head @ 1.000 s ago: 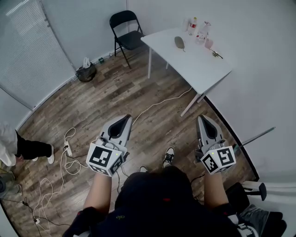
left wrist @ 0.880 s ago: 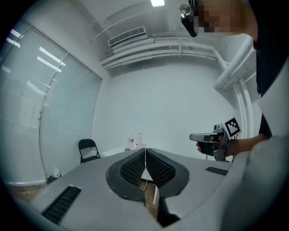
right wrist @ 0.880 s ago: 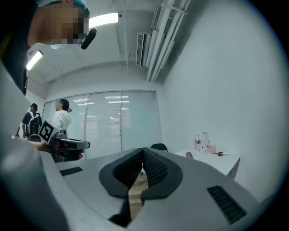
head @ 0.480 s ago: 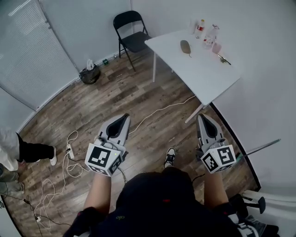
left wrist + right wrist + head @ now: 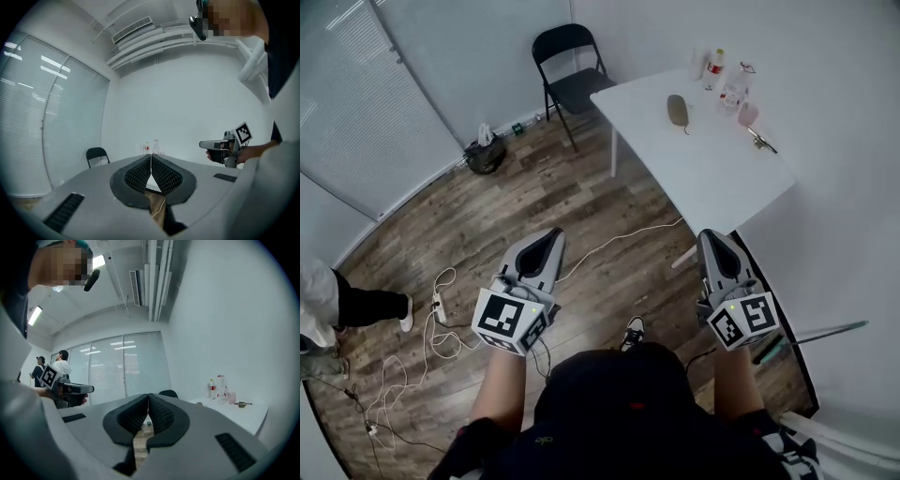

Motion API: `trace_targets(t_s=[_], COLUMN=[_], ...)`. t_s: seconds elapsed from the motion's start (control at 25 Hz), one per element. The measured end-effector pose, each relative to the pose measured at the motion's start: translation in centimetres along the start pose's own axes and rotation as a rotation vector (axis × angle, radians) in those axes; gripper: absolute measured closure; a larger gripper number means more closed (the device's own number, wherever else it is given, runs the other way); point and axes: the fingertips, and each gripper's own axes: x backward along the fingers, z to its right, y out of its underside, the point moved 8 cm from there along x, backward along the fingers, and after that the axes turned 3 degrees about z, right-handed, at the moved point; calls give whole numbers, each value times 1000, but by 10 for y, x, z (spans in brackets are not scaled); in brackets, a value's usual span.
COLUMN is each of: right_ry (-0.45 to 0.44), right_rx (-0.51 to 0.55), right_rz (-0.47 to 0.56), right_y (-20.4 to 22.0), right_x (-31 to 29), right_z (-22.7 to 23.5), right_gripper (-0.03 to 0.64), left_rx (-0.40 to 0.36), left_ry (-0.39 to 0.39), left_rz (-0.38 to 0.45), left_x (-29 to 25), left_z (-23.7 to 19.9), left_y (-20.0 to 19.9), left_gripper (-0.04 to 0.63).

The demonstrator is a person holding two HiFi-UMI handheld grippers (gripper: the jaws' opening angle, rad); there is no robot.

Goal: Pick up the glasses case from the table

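1. Lower left: grey left gripper (image 5: 546, 240), jaws together, empty.
2. Lower right: grey right gripper (image 5: 713, 238), likewise closed, empty.
3. Upper right: olive oval glasses case (image 5: 678, 110) lying on white rectangular table (image 5: 703, 178).

Looking steeply down from the head, close over left gripper (image 5: 549, 236) and right gripper (image 5: 712, 236), with table (image 5: 703, 178) and chair (image 5: 567, 70) far ahead. Riding each gripper, facing level along its jaws toward that far table. Shared by all three: table, chair, floor (image 5: 534, 187).
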Motion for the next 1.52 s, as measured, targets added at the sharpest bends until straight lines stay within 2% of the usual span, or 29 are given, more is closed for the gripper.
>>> trace_targets(t_s=[0.32,0.6,0.84,1.12,1.52], right_ry=[-26,-20,-2,31,76], right_rx=[-23,-31,-16,-2,4], right_rz=[-12,-25,-20,-29,-69], right_y=[2,3,4,7,18], right_x=[-15,-29,-53,-112,-252], right_z=[85,118,132,142,130], right_gripper=[597,597,597,597,597], left_rx=[-8,-9,-6,0,10], left_ry=[-32,-21,4,41,96], left_rz=[-18,-26,-17,-13,-47], left_x=[-72,-110,-139,-184,-250], left_z=[29,30,10,-44,-179], left_y=[-2,-2,2,3,9], left_gripper=[572,572,572,572,572])
